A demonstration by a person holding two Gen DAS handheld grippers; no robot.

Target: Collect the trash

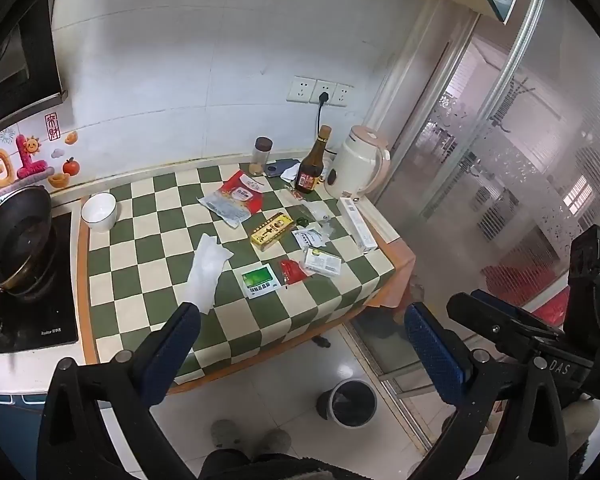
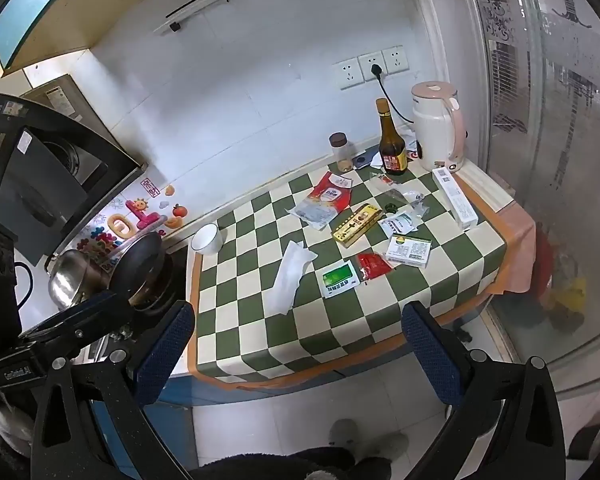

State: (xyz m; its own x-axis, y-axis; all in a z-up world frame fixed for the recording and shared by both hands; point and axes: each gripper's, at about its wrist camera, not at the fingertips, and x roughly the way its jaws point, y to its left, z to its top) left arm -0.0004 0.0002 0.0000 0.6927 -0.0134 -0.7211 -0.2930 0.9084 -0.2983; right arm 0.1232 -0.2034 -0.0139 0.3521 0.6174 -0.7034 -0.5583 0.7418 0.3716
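Trash lies on the green-and-cream checked counter (image 1: 148, 292): a white tissue (image 1: 208, 268), a green sachet (image 1: 259, 281), a red sachet (image 1: 293, 271), a yellow box (image 1: 272, 231), a red-and-white wrapper (image 1: 236, 196) and a small white-green box (image 1: 322, 262). They also show in the right wrist view: tissue (image 2: 290, 276), green sachet (image 2: 339, 279), red sachet (image 2: 373, 266), yellow box (image 2: 357, 225). A grey bin (image 1: 350, 402) stands on the floor below the counter. My left gripper (image 1: 300, 320) and right gripper (image 2: 298, 320) are open and empty, held above the counter's near edge.
A white bowl (image 1: 99, 212), a wok (image 1: 18, 236) on the hob, a dark bottle (image 1: 311, 168), a spice jar (image 1: 261, 156), a kettle (image 1: 358, 168) and a long white box (image 1: 358, 224) stand on the counter. A glass sliding door (image 1: 500, 160) is at right.
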